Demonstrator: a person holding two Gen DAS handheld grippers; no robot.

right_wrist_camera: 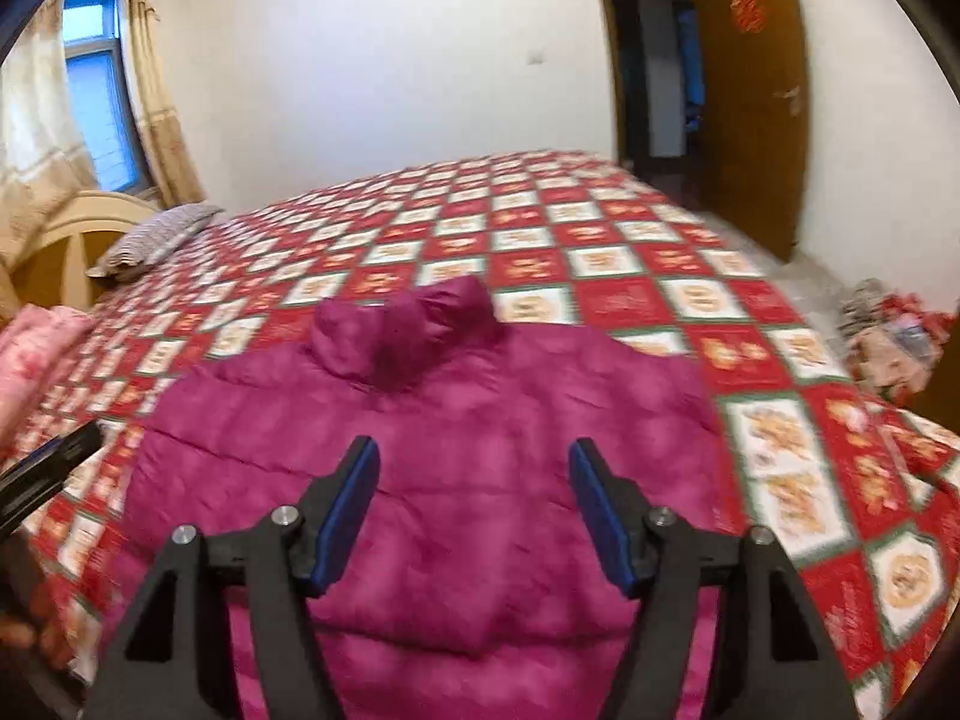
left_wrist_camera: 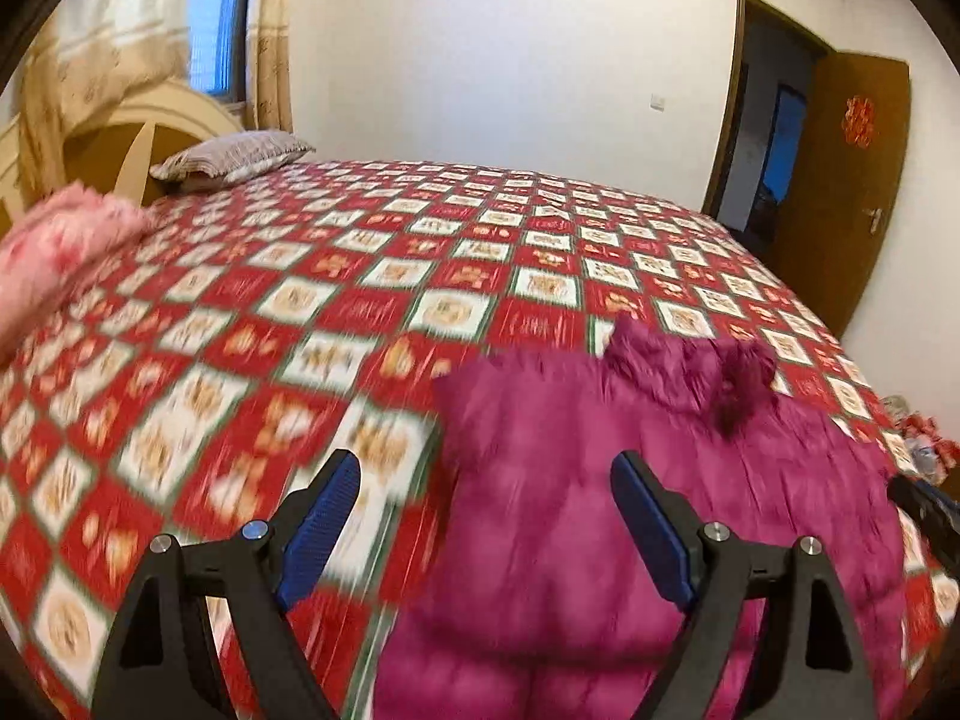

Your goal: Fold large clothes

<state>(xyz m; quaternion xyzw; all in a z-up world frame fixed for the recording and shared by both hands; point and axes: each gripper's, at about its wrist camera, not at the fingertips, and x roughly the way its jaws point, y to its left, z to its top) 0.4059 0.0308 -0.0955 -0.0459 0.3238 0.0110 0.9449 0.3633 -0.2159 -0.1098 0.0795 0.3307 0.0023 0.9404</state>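
Observation:
A magenta puffer jacket (right_wrist_camera: 432,420) lies flat on the bed, collar (right_wrist_camera: 408,324) pointing away from me. It also shows in the left wrist view (left_wrist_camera: 600,480), on the right side. My right gripper (right_wrist_camera: 474,462) is open and empty, held above the jacket's middle. My left gripper (left_wrist_camera: 486,480) is open and empty, above the jacket's left edge and the bedspread. The left gripper's black body (right_wrist_camera: 42,468) shows at the left edge of the right wrist view. Both views are motion-blurred.
The bed has a red and white checked bedspread (left_wrist_camera: 300,300). A grey pillow (left_wrist_camera: 234,156) and pink bedding (left_wrist_camera: 54,252) lie near the headboard (left_wrist_camera: 120,144). An open brown door (right_wrist_camera: 750,90) is at the right. A pile of things (right_wrist_camera: 888,336) lies on the floor.

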